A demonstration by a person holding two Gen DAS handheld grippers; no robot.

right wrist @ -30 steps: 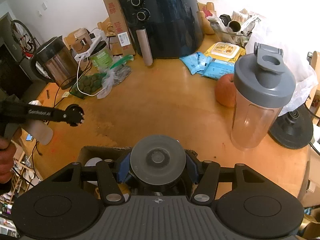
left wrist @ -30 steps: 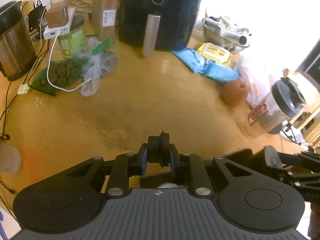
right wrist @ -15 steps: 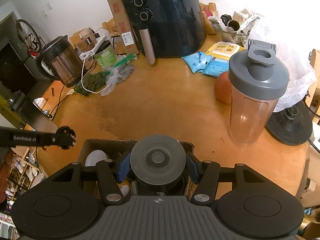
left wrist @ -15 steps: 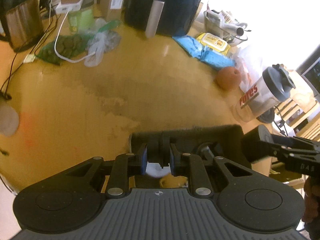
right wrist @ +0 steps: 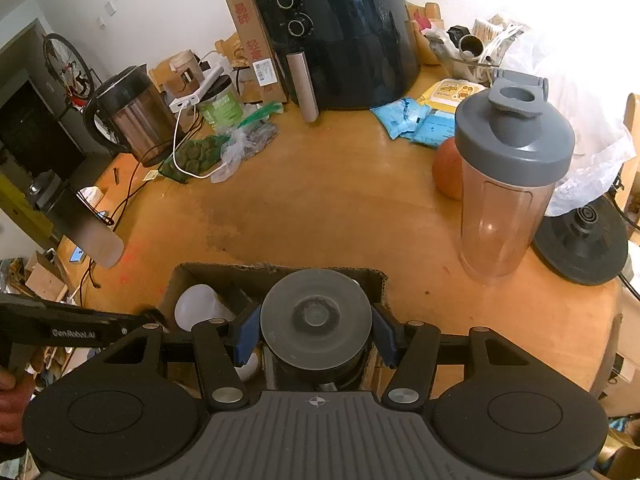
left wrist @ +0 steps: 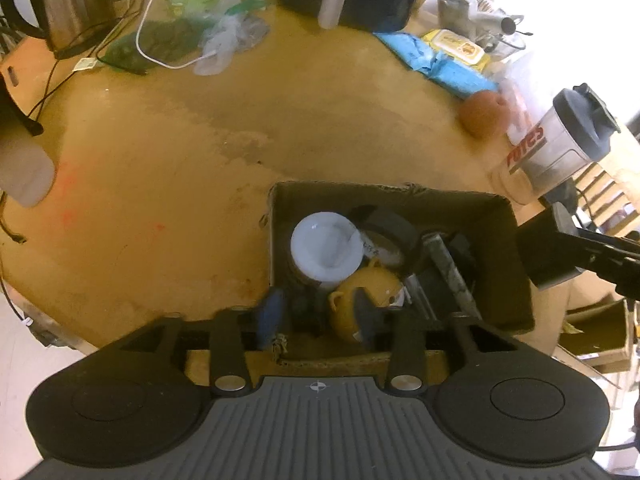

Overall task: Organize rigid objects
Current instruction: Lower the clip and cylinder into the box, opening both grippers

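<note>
A brown cardboard box [left wrist: 516, 248] stands at the near table edge and holds a white cup [left wrist: 326, 246], a yellow pot [left wrist: 372, 284], a black roll and other dark items. My left gripper [left wrist: 318, 314] is open and empty above the box's near left corner. My right gripper [right wrist: 316, 336] is shut on a dark grey round lid-topped container [right wrist: 316, 316] held over the box [right wrist: 224, 272]. The right gripper also shows at the right in the left wrist view [left wrist: 560, 248].
A clear shaker bottle with a grey lid [right wrist: 508, 184] stands right of the box, an orange fruit [right wrist: 446, 176] behind it. A black air fryer [right wrist: 340, 32], a steel kettle [right wrist: 132, 120], blue packets [right wrist: 416, 120] and bags line the back. A black round base [right wrist: 584, 240] sits far right.
My left gripper moved back over the box and opened; the small black part it held is gone from its fingers. My right gripper kept its hold above the box.
</note>
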